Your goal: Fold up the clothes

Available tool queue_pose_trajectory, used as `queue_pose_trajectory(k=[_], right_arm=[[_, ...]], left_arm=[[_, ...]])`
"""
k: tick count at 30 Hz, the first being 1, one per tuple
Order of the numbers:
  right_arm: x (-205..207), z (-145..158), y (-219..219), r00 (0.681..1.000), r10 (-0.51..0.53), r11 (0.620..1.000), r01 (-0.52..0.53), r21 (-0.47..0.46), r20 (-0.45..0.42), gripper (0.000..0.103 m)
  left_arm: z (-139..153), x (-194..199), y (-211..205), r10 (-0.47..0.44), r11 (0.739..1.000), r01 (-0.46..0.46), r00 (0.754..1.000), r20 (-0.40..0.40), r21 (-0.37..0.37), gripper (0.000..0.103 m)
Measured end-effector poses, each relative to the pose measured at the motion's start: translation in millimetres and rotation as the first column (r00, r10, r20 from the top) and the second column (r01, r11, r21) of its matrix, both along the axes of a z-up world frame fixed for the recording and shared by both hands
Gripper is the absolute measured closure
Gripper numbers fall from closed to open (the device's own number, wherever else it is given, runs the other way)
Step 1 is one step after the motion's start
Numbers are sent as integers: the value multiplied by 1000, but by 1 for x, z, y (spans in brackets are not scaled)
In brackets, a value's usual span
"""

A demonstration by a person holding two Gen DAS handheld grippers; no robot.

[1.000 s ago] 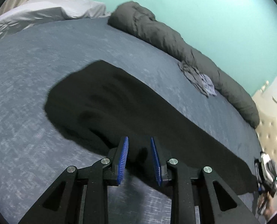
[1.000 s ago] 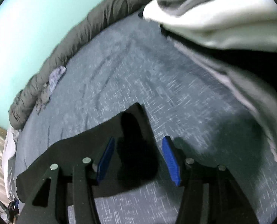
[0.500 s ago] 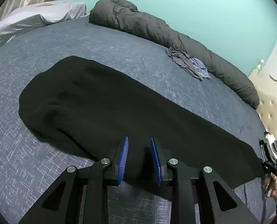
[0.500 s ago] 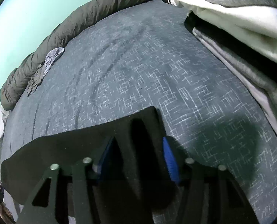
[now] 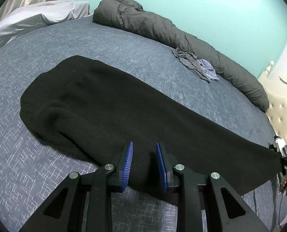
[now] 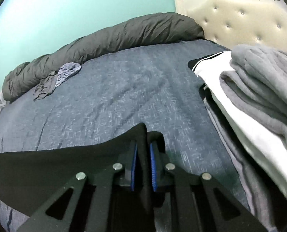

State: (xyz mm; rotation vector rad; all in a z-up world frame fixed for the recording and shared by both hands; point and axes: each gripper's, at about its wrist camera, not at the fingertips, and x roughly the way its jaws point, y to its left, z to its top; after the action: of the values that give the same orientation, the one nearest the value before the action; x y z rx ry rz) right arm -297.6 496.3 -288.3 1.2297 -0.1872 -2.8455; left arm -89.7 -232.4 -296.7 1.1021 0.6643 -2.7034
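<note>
the right gripper has gone from jaws apart around a corner of the black garment to jaws clamped on that corner, and the cloth now rises in a small peak just ahead of the jaws. the garment itself has settled from a rumpled, blurred shape into a long flat strip on the bed, running from the left gripper away to the far end where the right one holds it. by my reading one end is secured, which suits either a straightening pull or the start of a fold; the pictures do not settle which.

the left gripper hovers low over the near edge of the garment, jaws apart with black cloth between them but not pinched, pointing across the strip. the right gripper points along the bed, tilted slightly down, with a stack of folded clothes off to the right of its jaws and a rolled grey duvet far ahead.
</note>
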Motion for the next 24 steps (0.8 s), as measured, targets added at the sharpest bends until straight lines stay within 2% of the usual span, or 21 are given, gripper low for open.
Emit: queue_pose_trajectory(k=[2,3,6,7,9,14,18,22,24], right_arm=[[-7,-15,0,999,-23,1000,23,12,40,91],[-10,-24,0,997,-41,999,40,16,64,87],[-10,-40,10,976,-195,975,183,130,93,80],[-6,-40,17,969,-233,969,223,107,87,78],[4,-33,24,968,-241,970,240,30,63,78],[34,-10,-9,994,-111,992,110,-64,-14,78],[52,-18,-61,1000,19,979,-16,-203,13,78],[58,-36,-124,984,152,966,-128,-225,92,78],[62,-39,-145,977,184,961,-157,-226,108,78]], left_arm=[[0,0,-2,1,1000,-1,1000,1,1,76],[0,-1,-3,2,1000,-2,1000,2,1,76],[0,-2,-5,4,1000,-4,1000,3,1,76],[0,-2,-6,4,1000,-4,1000,4,1,76],[-1,-3,-8,4,1000,-4,1000,6,2,76],[-1,2,-10,9,1000,-9,1000,11,9,76],[-4,8,-20,32,999,-33,999,26,37,76],[-4,20,-41,93,994,-95,995,35,48,76],[-3,25,-54,125,990,-127,991,42,62,76]])
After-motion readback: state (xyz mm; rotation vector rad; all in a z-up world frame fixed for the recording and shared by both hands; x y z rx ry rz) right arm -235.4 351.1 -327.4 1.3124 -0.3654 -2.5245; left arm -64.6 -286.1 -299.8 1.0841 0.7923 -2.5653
